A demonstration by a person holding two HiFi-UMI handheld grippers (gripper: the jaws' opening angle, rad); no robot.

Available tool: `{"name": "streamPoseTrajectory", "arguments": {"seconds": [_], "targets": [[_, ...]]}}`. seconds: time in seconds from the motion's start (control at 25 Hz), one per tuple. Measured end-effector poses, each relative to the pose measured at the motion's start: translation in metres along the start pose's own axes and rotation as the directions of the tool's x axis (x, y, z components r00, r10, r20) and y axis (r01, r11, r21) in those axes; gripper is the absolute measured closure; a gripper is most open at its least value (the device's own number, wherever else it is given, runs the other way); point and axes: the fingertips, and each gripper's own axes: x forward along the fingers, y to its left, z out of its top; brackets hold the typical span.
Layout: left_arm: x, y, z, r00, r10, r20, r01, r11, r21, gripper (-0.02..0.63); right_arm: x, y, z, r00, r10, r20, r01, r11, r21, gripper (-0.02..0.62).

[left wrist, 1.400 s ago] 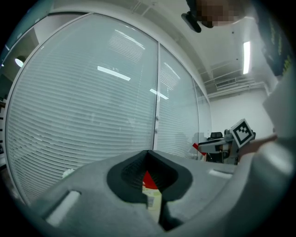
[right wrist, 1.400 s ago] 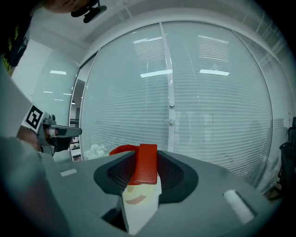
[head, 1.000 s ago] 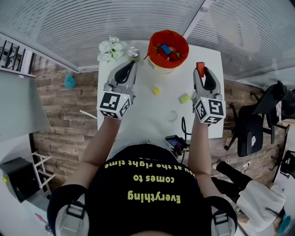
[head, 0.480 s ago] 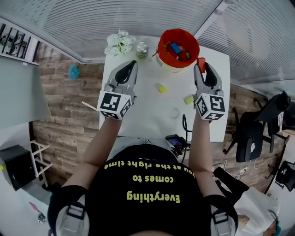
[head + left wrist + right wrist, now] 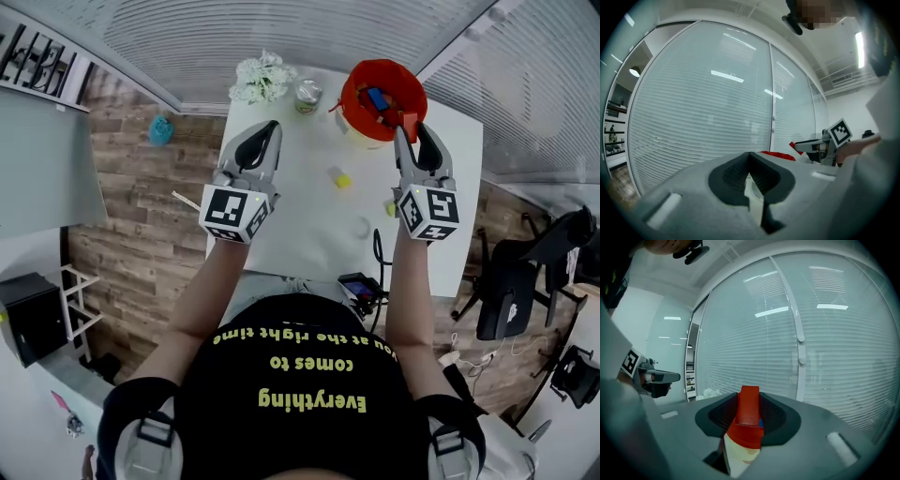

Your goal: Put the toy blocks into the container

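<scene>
White table (image 5: 291, 225), with its far edge at a glass wall with blinds (image 5: 703, 117).
Red container (image 5: 384, 94) with a cream body sits at the table's far right. Several coloured blocks are already inside.
Right gripper (image 5: 412, 131): jaws clamped on a red block (image 5: 409, 120), one pad on each side. The block stands upright and its top sticks out past the tips. In the head view the block overlaps the container's near rim. In the right gripper view the container's red rim and cream wall show directly below the block.
Left gripper (image 5: 269, 131): jaws together at the tips with nothing between them. It is over the table's left part, well apart from the container.
White flowers (image 5: 262, 77) and a metal can (image 5: 307, 94) stand at the far edge, left of the container.
Two blocks lie loose on the table. The yellow block (image 5: 341, 178) is between the grippers. The yellow-green block (image 5: 388, 208) is just beside the right gripper and partly hidden by it.
</scene>
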Motion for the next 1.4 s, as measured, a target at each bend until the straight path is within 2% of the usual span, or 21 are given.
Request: {"name": "streamPoseTrajectory", "arguments": {"seconds": [0.84, 1.4], "targets": [[0.007, 0.007, -0.028, 0.999, 0.013, -0.046, -0.015, 0.999, -0.041, 0.607, 0.046, 0.001, -0.025, 0.991, 0.073, -0.113, -0.078, 0.996, -0.04, 0.443], [0.005, 0.013, -0.039, 0.997, 0.018, -0.069, -0.022, 0.998, -0.055, 0.607, 0.058, 0.003, -0.046, 0.972, 0.076, -0.22, -0.098, 0.991, -0.089, 0.44]]}}
